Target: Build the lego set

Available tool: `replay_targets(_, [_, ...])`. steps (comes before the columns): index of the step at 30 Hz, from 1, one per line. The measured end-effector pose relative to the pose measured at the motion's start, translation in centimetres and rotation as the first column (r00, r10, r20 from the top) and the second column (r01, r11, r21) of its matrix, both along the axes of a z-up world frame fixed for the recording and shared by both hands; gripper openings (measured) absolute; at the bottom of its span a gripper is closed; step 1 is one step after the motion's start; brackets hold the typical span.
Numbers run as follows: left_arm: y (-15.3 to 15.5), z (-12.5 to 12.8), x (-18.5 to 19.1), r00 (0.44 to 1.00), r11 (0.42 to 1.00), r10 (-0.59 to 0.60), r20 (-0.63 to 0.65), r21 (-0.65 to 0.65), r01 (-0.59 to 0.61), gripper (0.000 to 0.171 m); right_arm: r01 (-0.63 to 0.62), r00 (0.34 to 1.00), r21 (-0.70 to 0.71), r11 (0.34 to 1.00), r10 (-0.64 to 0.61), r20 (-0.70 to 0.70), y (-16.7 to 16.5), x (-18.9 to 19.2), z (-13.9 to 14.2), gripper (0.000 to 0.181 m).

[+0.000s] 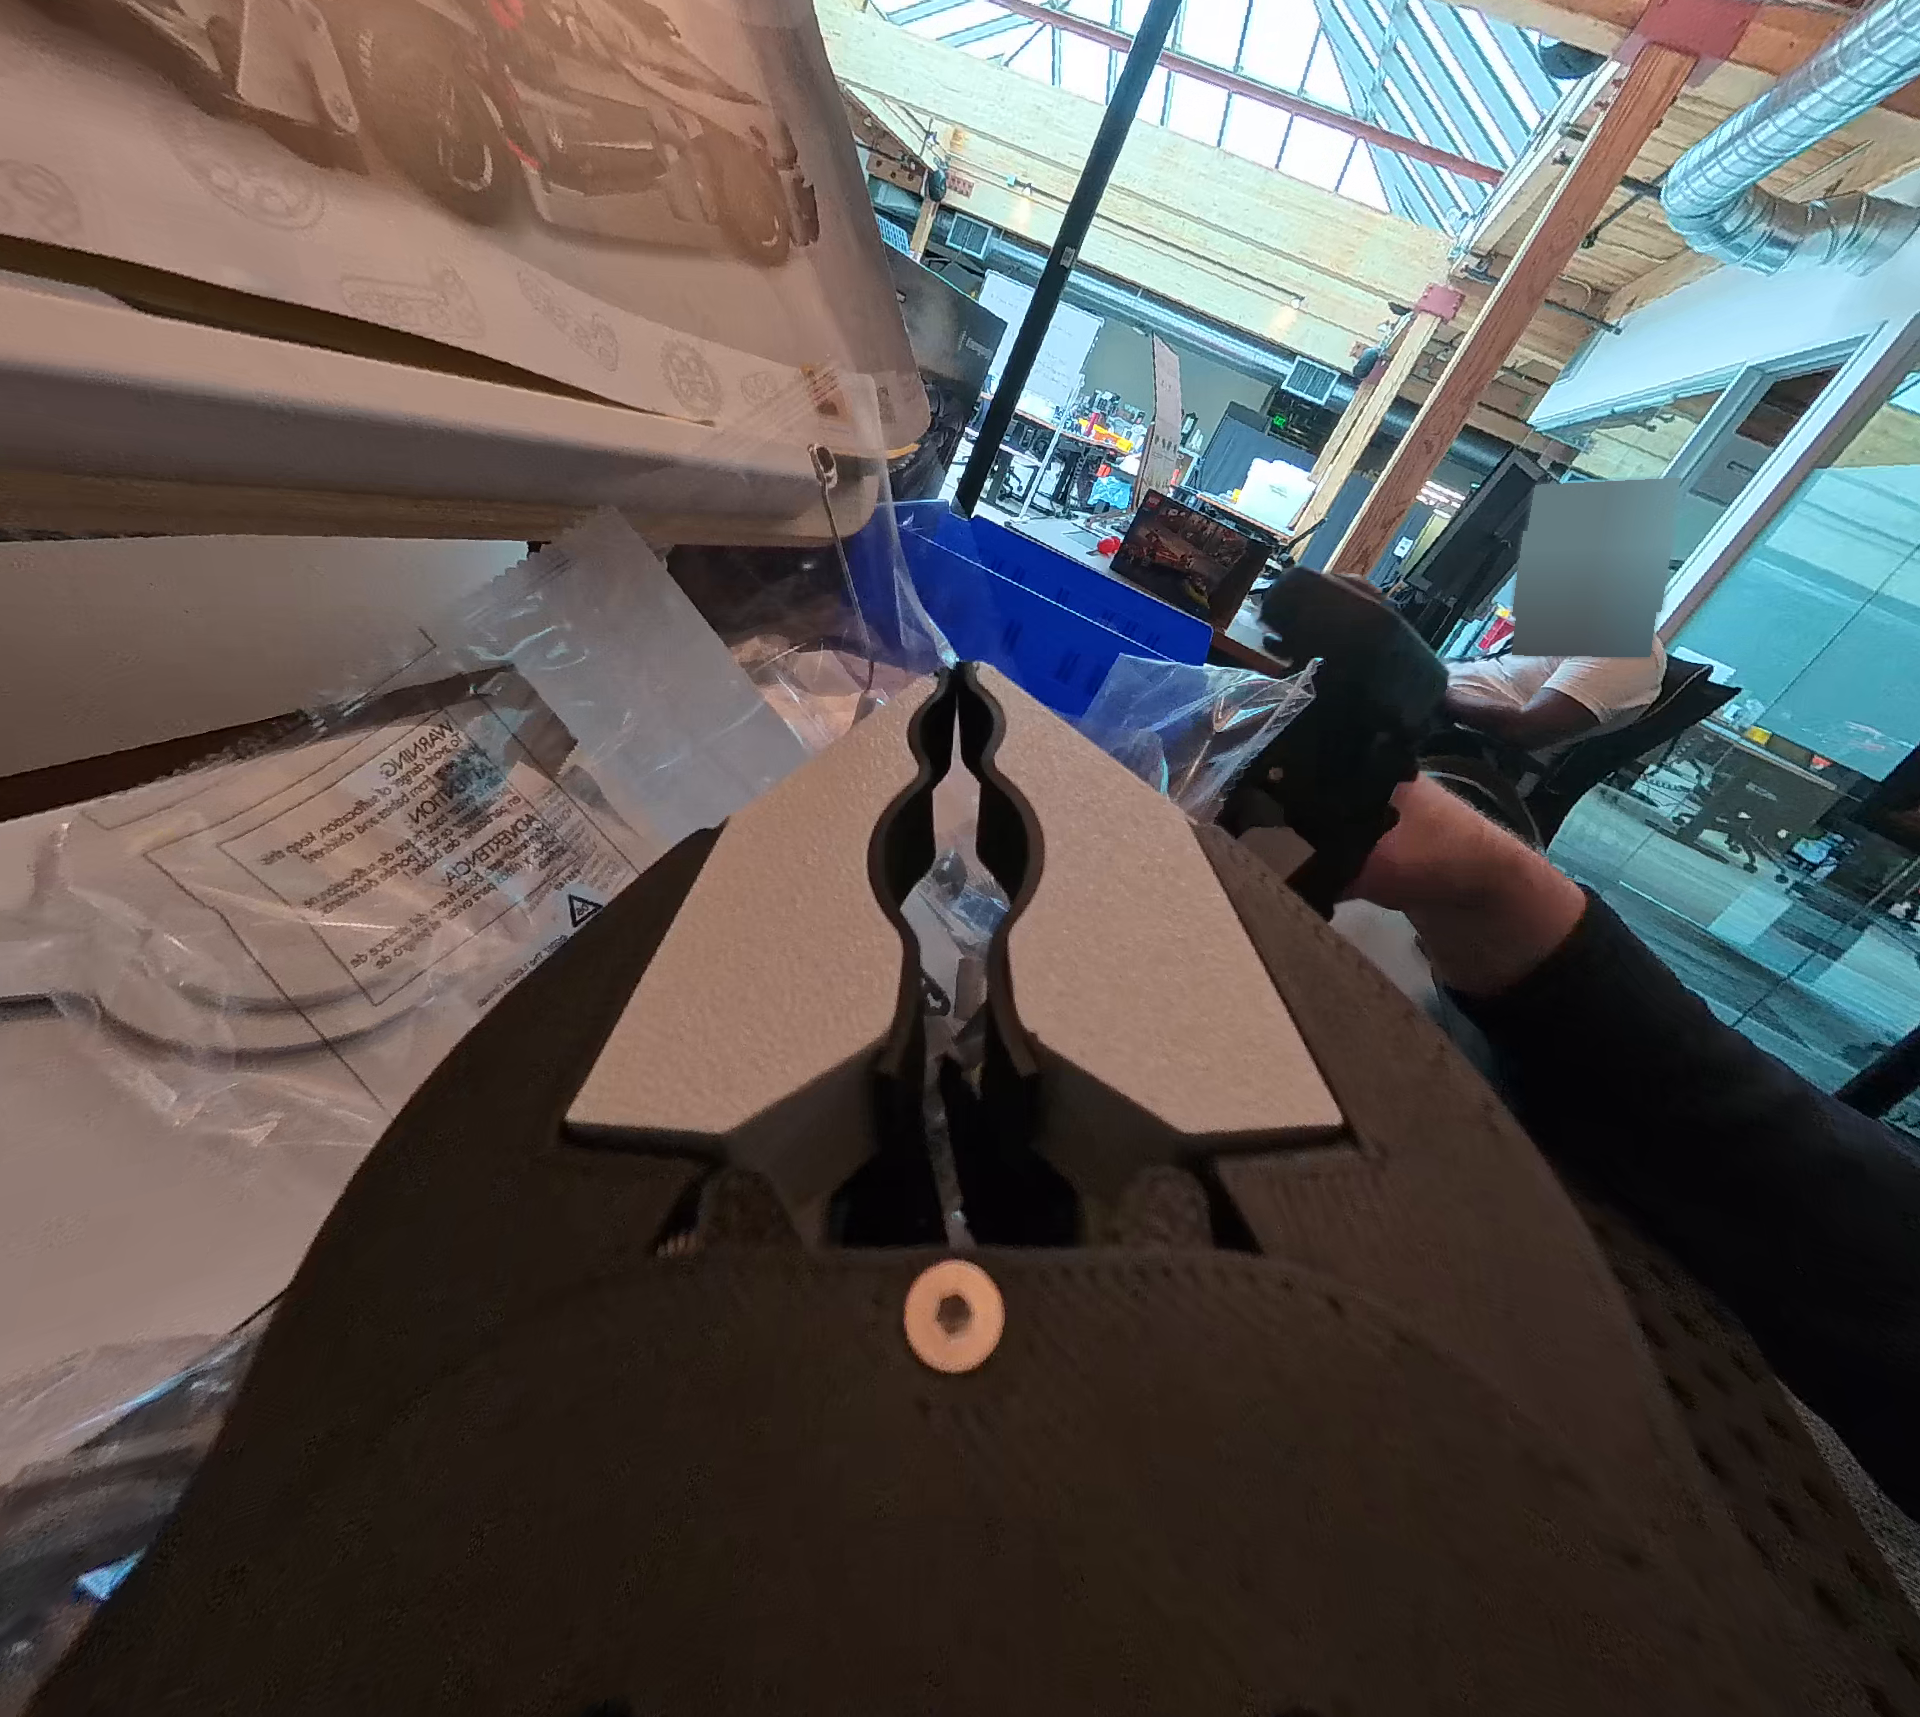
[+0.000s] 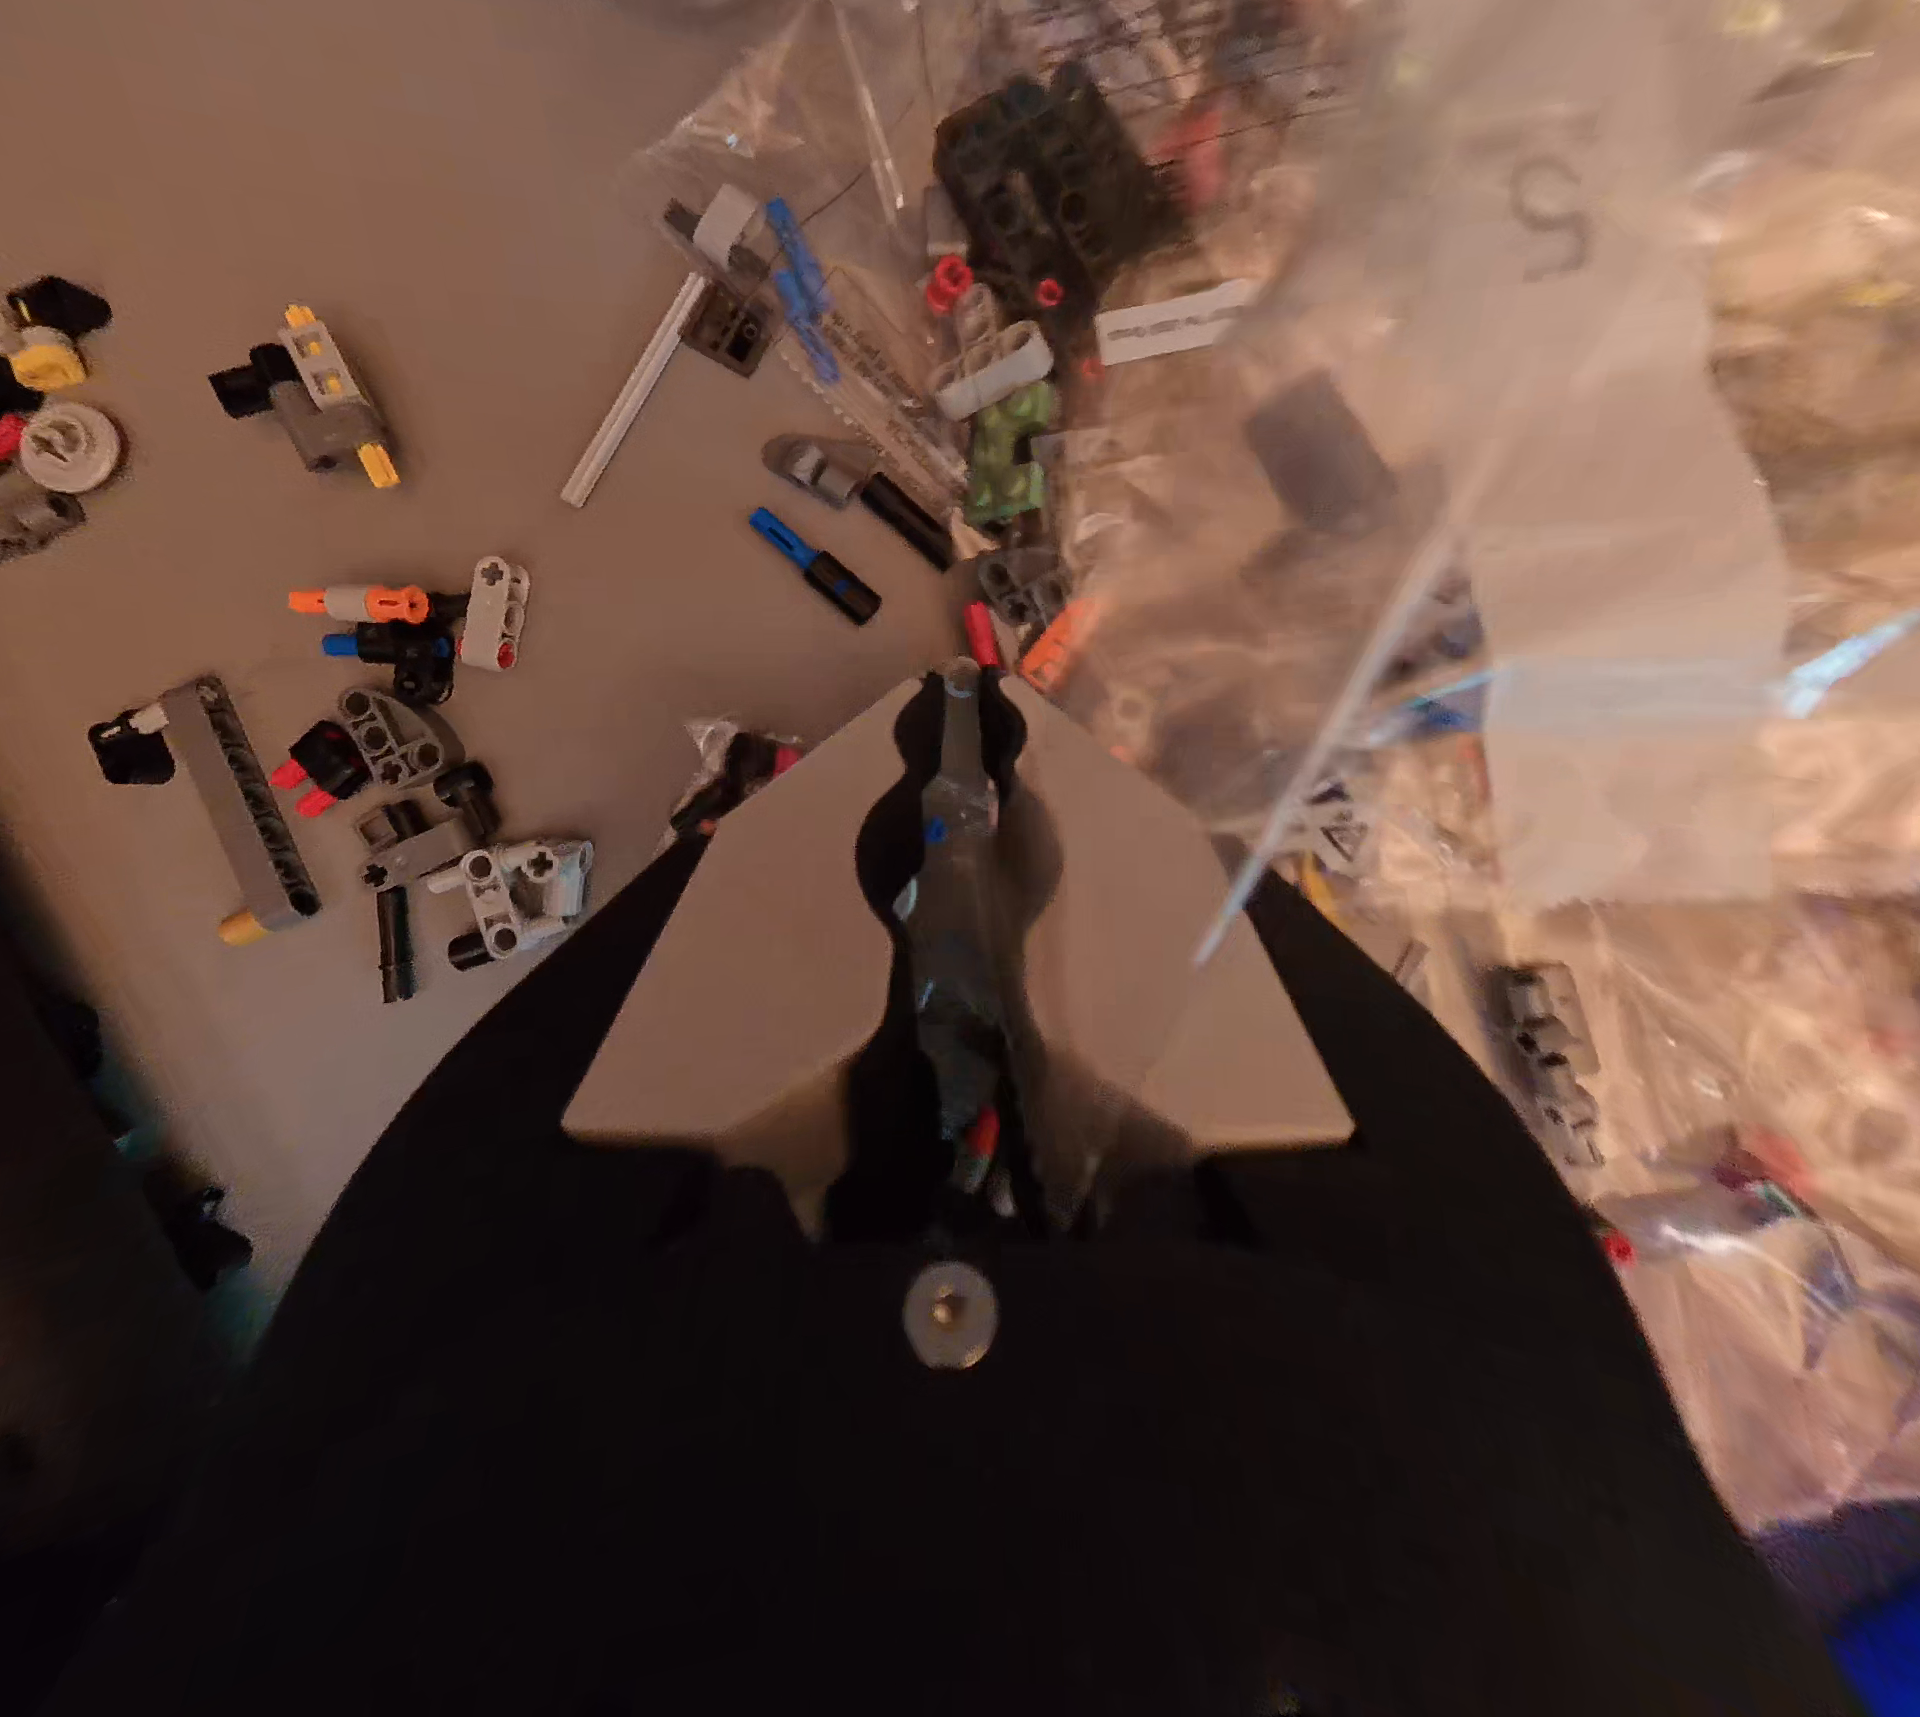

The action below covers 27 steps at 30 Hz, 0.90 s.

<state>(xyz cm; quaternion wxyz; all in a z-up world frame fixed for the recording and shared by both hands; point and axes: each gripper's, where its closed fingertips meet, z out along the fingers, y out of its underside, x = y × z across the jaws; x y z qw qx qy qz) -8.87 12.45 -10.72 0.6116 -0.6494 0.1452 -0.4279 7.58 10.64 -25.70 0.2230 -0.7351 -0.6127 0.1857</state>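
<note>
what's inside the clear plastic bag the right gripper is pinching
Through the clear plastic bag you can see a black beam frame, small red pieces, a light grey link and a green piece. Farther right, glare and folds hide its contents.

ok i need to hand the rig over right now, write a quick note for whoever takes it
Left claw: shut on the clear plastic bag, held up off the table.
Right claw: shut, also pinching clear bag film; which bag cannot be told.
Parts: loose lego pieces and small sub-assemblies lie on the table; more sit in bags to the right. The instruction booklet is beside the left claw.
Done: some pieces out, a few joined.
Left: probably open this bag, empty it, carry on building.
</note>
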Motion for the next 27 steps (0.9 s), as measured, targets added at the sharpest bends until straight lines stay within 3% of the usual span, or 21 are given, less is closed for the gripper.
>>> replay_targets(6, [-0.1, 0.1, 0.1, 1.0, 1.0, -0.007, 0.004, 0.0, 0.007, 0.0, 0.142, 0.978, 0.066, 0.988, -0.13, -0.161, 2.0, 2.4, 3.9, 0.004])
replay_targets(10, [-0.1, -0.1, 0.4, 1.0, 1.0, -0.017, -0.005, -0.003, 0.017, 0.0, 0.256, 0.928, 0.14, 0.956, -0.203, -0.312, 3.5, 3.8, 9.2, 0.004])
replay_targets(15, [0.1, -0.4, 1.0, 0.999, 0.999, -0.035, -0.018, -0.013, 0.035, 0.0, 0.252, 0.892, 0.269, 0.93, -0.115, -0.437, 2.6, 1.6, 17.0, 0.004])
replay_targets(20, [0.0, -0.8, 1.6, 0.998, 0.999, -0.05, -0.04, -0.019, 0.049, 0.0, 0.187, 0.907, 0.429, 0.884, 0.013, -0.421, 0.9, -3.7, 21.7, 0.004])
replay_targets(22, [0.0, -0.9, 1.8, 0.997, 0.998, -0.053, -0.048, -0.019, 0.052, 0.0, 0.225, 0.886, 0.476, 0.85, 0.025, -0.464, 0.9, -5.2, 23.7, 0.004])
replay_targets(25, [0.0, -0.9, 1.9, 0.997, 0.998, -0.057, -0.05, -0.019, 0.056, 0.0, 0.313, 0.886, 0.525, 0.791, -0.044, -0.462, 2.3, -4.7, 25.2, 0.004])
replay_targets(27, [0.0, -1.0, 2.0, 0.997, 0.998, -0.06, -0.054, -0.021, 0.059, 0.0, 0.36, 0.85, 0.509, 0.782, -0.05, -0.525, 2.6, -3.9, 26.6, 0.004])
